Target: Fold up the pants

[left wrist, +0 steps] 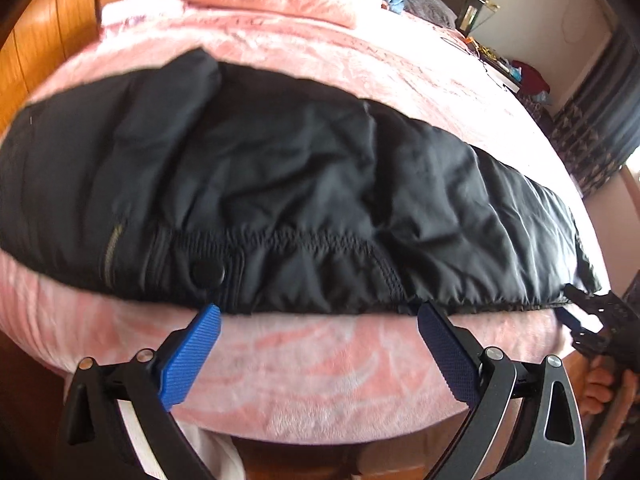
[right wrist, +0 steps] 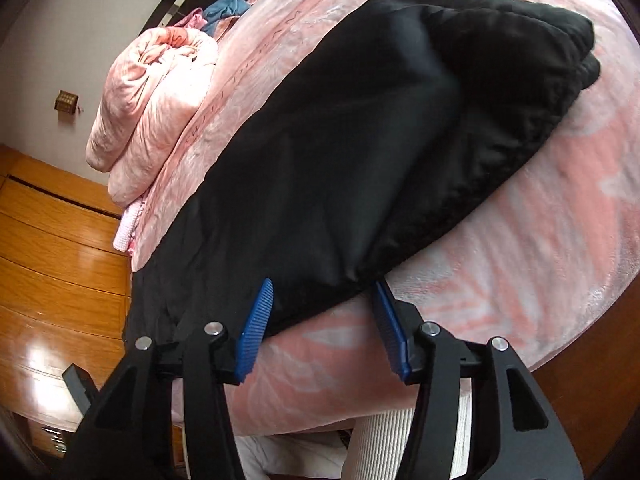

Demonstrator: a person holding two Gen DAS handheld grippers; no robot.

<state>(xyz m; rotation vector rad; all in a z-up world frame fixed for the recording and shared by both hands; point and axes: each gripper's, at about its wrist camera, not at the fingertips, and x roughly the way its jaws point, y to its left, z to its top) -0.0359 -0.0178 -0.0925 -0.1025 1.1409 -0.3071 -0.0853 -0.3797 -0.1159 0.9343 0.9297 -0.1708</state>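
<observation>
Black pants are lying across the pink bed, hem just beyond both grippers' fingertips. Long axis is running crosswise past the left gripper, its fingers gaping empty. Right gripper is straddling the folded corner, unclamped, bare blanket beside it.

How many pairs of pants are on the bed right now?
1. A single pair of black pants lies spread across the pink blanket, waistband along the near edge between the open left gripper and the open right gripper. More could be hidden under it.
</observation>
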